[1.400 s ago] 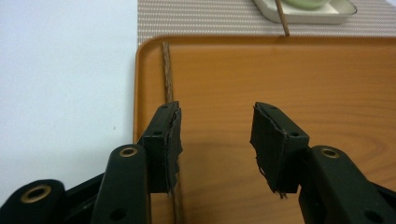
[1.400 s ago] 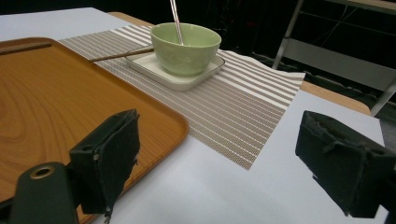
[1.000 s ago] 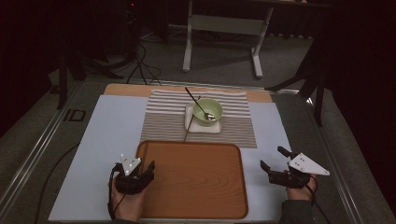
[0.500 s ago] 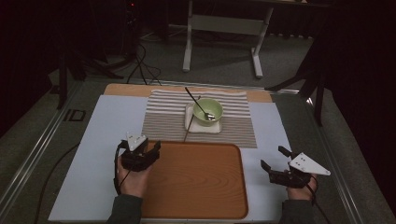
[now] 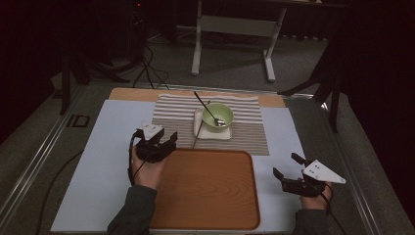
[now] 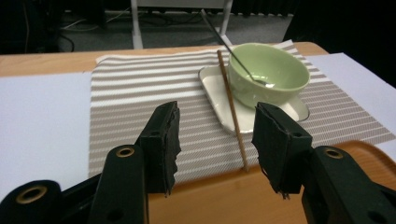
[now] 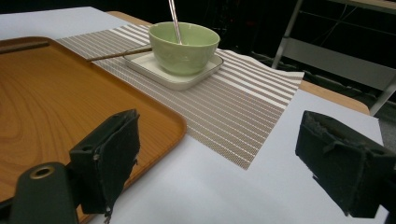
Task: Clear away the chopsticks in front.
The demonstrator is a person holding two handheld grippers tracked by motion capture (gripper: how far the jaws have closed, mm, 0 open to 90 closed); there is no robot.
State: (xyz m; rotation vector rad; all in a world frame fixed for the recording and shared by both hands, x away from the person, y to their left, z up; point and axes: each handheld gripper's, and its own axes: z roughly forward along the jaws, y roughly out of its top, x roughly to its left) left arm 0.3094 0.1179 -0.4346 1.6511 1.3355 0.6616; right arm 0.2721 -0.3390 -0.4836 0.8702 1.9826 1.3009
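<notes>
Status: nothing is on the wooden tray (image 5: 205,191) yet, so the job (judging by layout, clearing the place setting onto the tray) looks barely begun. All items sit just beyond the tray's far edge on the striped mat (image 5: 244,132): green bowl (image 5: 218,117) on the white dish (image 5: 215,133), spoon (image 5: 208,108) leaning inside the bowl, a chopstick (image 5: 198,132) propped on the dish's near-left rim, its tip reaching down to the tray's far edge. L gripper (image 5: 164,142) hovers over the tray's far-left corner, jaws about half open w/ nothing between them, pointed at the chopstick and dish; I judge the chopstick or dish the likely first pick. R gripper (image 5: 286,171) sits off the tray's right side over the pale sheet (image 5: 98,147), jaws wide apart, holding nothing. Left to do: approach, grasp, transfer of every item, i.e. essentially all of it. View notes: high view gives the whole layout and both hands (image 5: 147,169) relative to the tray, but the chopstick is a thin line there. L gripper view shows the chopstick (image 6: 231,107) resting on the dish rim (image 6: 212,100) and ending near the tray edge (image 6: 224,196), plus the spoon bowl end lying at the bottom of the green bowl (image 6: 271,74) (not clear from above). R gripper view shows the bowl's outside wall (image 7: 184,46), the mat's wavy far edge (image 7: 261,70) and the tray's raised lip (image 7: 159,119).
</notes>
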